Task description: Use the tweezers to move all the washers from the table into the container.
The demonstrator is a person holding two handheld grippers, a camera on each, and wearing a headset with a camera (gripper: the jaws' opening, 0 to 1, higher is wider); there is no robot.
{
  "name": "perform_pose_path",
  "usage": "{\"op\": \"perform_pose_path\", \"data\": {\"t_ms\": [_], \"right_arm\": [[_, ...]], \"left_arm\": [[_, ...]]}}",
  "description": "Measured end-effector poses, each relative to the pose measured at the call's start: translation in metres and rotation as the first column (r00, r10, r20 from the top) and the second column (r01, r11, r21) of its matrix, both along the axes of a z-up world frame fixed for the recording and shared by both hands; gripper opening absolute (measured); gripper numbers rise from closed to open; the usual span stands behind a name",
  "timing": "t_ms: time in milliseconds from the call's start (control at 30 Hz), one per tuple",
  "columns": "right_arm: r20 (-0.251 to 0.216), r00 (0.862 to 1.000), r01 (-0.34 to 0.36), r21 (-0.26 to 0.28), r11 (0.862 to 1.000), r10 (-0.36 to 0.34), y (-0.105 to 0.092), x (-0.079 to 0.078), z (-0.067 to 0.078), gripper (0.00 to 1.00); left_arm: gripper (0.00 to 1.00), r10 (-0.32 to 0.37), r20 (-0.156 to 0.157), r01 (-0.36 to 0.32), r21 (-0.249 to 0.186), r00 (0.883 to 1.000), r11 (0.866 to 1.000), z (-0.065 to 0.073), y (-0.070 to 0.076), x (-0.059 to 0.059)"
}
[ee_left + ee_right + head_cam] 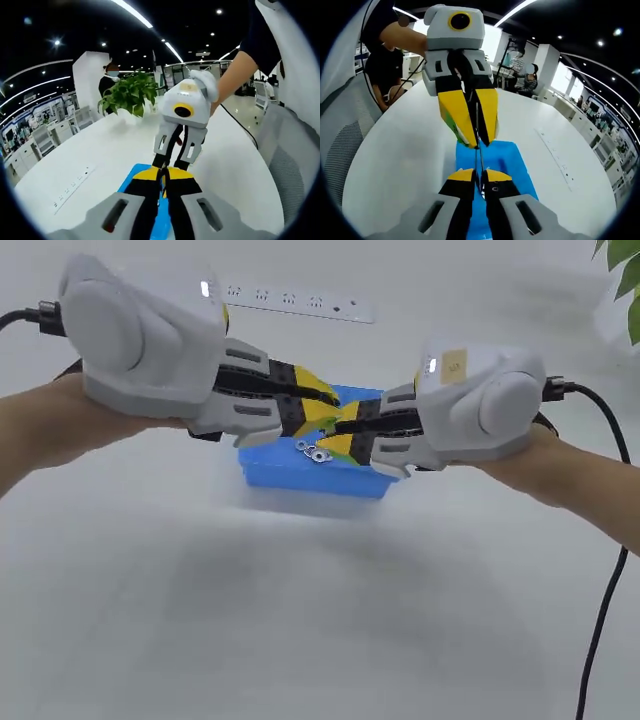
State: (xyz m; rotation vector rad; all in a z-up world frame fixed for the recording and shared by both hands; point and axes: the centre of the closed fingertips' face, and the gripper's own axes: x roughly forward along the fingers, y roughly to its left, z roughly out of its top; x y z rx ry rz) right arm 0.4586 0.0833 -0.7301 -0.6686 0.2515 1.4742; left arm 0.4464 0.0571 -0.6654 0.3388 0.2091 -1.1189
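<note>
The jaws of the right gripper [480, 176] were seen clenched on the tweezers [478, 156], which read as a thin dark metal sliver. The same sliver was traced up between the yellow jaws of the left gripper [476, 142], which were likewise pressed shut on it. The two grippers were held tip to tip above a blue rectangular container [320, 478].

The washers [314, 451] were noted as a small cluster of silvery rings, touching one another, on the container's top face just under the jaw tips. Whether that face was a recess or a lid could not be told, and their count could not be made out. In the head view the tweezers' ends were hidden by the jaws. In the right gripper view the container's near end was cut off by that gripper's body.

A white table [300, 620] was recorded beneath, with a power strip [300, 300] behind.
</note>
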Motion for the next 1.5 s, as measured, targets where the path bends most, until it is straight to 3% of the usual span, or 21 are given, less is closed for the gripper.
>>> {"op": "perform_pose_path", "data": {"t_ms": [33, 100, 200, 367, 500, 633, 733, 833, 967, 1167, 1500], "right_arm": [[0.007, 1.000, -0.003, 0.002, 1.000, 0.003, 0.000, -0.001, 0.002, 0.08], [0.015, 1.000, 0.000, 0.009, 1.000, 0.000, -0.001, 0.000, 0.007, 0.08], [0.025, 1.000, -0.009, 0.029, 1.000, 0.008, -0.002, -0.004, 0.019, 0.08], [0.074, 0.995, -0.070, 0.000, 0.998, 0.069, -0.003, -0.023, 0.034, 0.08], [0.074, 0.992, -0.098, -0.021, 0.995, 0.099, -0.006, -0.038, 0.038, 0.08], [0.067, 0.989, -0.125, -0.045, 0.991, 0.128, -0.011, -0.055, 0.040, 0.08], [0.074, 0.984, -0.155, -0.076, 0.985, 0.160, -0.014, -0.068, 0.038, 0.08], [0.064, 0.983, -0.166, -0.096, 0.981, 0.172, -0.015, -0.076, 0.034, 0.08], [0.045, 0.985, -0.157, -0.119, 0.980, 0.164, -0.015, -0.079, 0.025, 0.07], [0.020, 0.988, -0.146, -0.156, 0.977, 0.151, -0.017, -0.079, 0.008, 0.08], [-0.036, 0.992, -0.123, -0.241, 0.963, 0.118, -0.030, -0.079, -0.032, 0.08]], "left_arm": [[0.07, 0.002, -0.005, -0.002, -0.009, 1.000, 1.000, 0.001, 0.000, -0.001], [0.06, 0.000, 0.033, 0.000, -0.013, 0.999, 1.000, 0.007, 0.003, -0.003], [0.05, 0.002, 0.039, -0.001, -0.035, 0.999, 0.999, 0.016, 0.008, -0.008], [0.05, -0.032, 0.058, 0.036, -0.064, 0.998, 0.997, 0.029, 0.009, -0.027], [0.05, -0.057, 0.059, 0.060, -0.062, 0.997, 0.996, 0.032, 0.009, -0.041], [0.05, -0.072, 0.036, 0.074, -0.057, 0.997, 0.996, 0.029, 0.007, -0.060], [0.05, -0.081, 0.034, 0.082, -0.021, 0.996, 0.996, 0.020, 0.010, -0.074], [0.05, -0.080, 0.026, 0.080, -0.013, 0.996, 0.997, 0.014, 0.011, -0.081], [0.05, -0.073, 0.026, 0.072, 0.013, 0.997, 0.997, 0.003, 0.014, -0.081], [0.05, -0.056, -0.005, 0.057, 0.025, 0.998, 0.998, -0.016, 0.016, -0.078], [0.06, -0.064, -0.097, 0.068, 0.033, 0.993, 0.997, -0.058, 0.008, -0.074]]}}
